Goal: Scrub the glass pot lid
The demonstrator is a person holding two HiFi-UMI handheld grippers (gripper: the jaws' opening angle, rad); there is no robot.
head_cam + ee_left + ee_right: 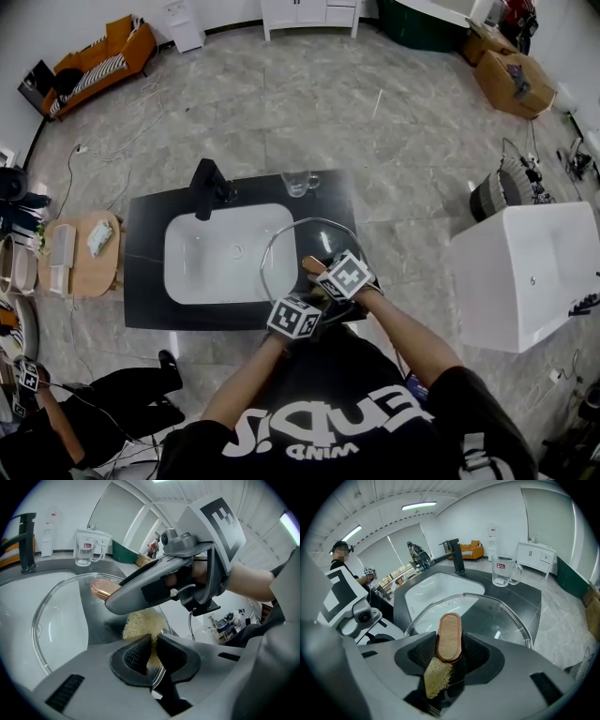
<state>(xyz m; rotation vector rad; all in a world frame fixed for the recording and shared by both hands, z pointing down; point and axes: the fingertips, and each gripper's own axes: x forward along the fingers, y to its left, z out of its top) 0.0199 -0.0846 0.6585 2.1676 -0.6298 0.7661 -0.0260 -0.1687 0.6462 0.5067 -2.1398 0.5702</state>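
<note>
I hold the glass pot lid point(281, 246) tilted over the right end of the white sink point(202, 272). My left gripper point(302, 302) is shut on the lid's near rim, and the left gripper view shows the rim passing between its pads point(138, 656). My right gripper point(325, 269) is shut on a scrub brush point(449, 637) with a copper-edged wooden back. The brush's pale bristles point(139, 623) rest against the lid point(61, 620) just beyond my left gripper point(153, 654). In the right gripper view the lid point(501, 616) lies past the brush, with the bristles point(436, 678) hanging below my right gripper point(449, 657).
A black faucet point(206, 187) stands at the sink's back left and a glass mug point(298, 183) on the black counter point(145, 281) behind the lid. A wooden side table point(89, 253) is at the left, a white tub point(525, 272) at the right, and a person point(56, 422) at lower left.
</note>
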